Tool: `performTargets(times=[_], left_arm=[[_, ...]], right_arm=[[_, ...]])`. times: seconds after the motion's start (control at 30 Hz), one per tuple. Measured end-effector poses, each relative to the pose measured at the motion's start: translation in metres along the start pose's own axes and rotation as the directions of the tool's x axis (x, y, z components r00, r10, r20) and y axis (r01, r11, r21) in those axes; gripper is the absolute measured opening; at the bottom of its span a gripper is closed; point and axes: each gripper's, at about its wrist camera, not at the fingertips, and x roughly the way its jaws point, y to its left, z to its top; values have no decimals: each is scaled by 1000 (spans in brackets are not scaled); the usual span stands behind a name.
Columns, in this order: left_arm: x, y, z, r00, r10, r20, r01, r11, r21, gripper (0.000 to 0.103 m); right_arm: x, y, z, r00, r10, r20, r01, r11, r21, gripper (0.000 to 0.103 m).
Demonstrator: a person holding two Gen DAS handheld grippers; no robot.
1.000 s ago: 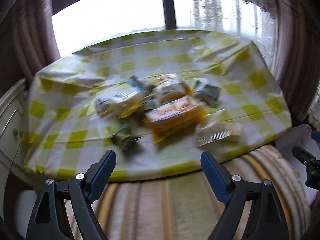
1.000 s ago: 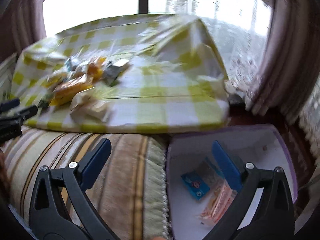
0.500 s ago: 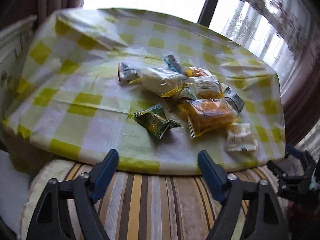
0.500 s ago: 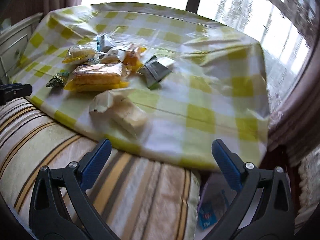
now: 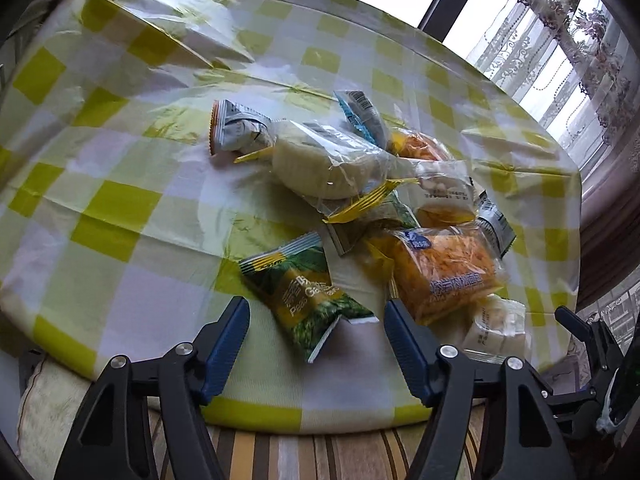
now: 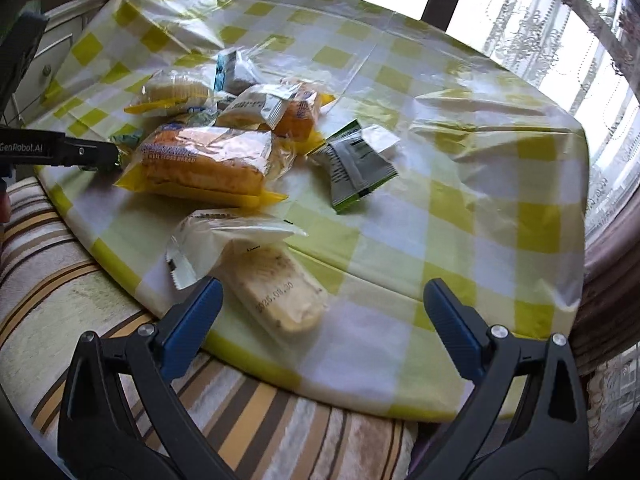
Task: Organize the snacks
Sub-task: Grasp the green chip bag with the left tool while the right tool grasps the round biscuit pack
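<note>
A round bench (image 5: 120,208) covered in a yellow-and-white checked cloth holds a loose pile of wrapped snacks.

The left gripper (image 5: 316,324) hangs at the bench's near edge with its blue-padded fingers spread wide, holding nothing. A green pea snack packet (image 5: 304,292) lies flat between the two fingertips; whether either finger touches it cannot be told. Just right of it lies an orange floss bread pack (image 5: 444,272), with a round white cake in clear wrap (image 5: 320,164) farther back and a crumpled silver packet (image 5: 236,128) beside that.

The right gripper (image 6: 320,312) is also spread wide and empty, poised over the near rim of the bench. A pale cream-coloured bar in clear wrap (image 6: 272,292) lies between its fingers, close to the left fingertip. Beyond it lie a torn white wrapper (image 6: 224,240), the orange bread pack (image 6: 208,164) and a green-edged white sachet (image 6: 356,164). A striped cushion (image 6: 80,300) sits below the bench edge.
</note>
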Motion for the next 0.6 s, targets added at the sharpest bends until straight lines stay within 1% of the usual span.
performTargets(times=[0.03,0.2,0.27,0.3,0.33,0.37,0.4,0.43,0.5,0.6], left_arm=[[2,0,1,1000,2,-2,-2,1000,4,67],[7,-9,2,998,62,7,-63,996,71,51],[6,-11,-2,997,70,12,-71,993,93,48],[6,-10,-2,998,68,14,-69,993,96,46],[5,-9,-3,998,62,17,-64,994,94,46],[4,-8,-3,998,56,19,-58,994,89,44],[3,-6,-3,999,48,20,-50,995,82,41],[2,-5,-4,999,40,21,-41,996,74,40],[1,-3,-5,999,25,21,-26,998,63,37],[-2,-3,-8,1000,22,19,-23,998,65,33]], right_arm=[[3,1,1,1000,4,-5,-4,1000,-5,101],[13,5,5,999,34,-23,-34,999,-22,101],[16,5,7,998,52,-29,-53,998,-21,95],[19,4,7,996,77,-37,-78,997,-14,87],[22,3,7,994,100,-46,-100,995,-6,74],[26,2,7,991,119,-62,-119,993,4,71],[27,-1,7,986,158,-57,-156,987,27,63],[28,-3,7,982,179,-58,-177,983,37,51],[28,-4,6,977,209,-52,-206,977,53,43],[26,-5,3,976,214,-48,-211,976,63,40]])
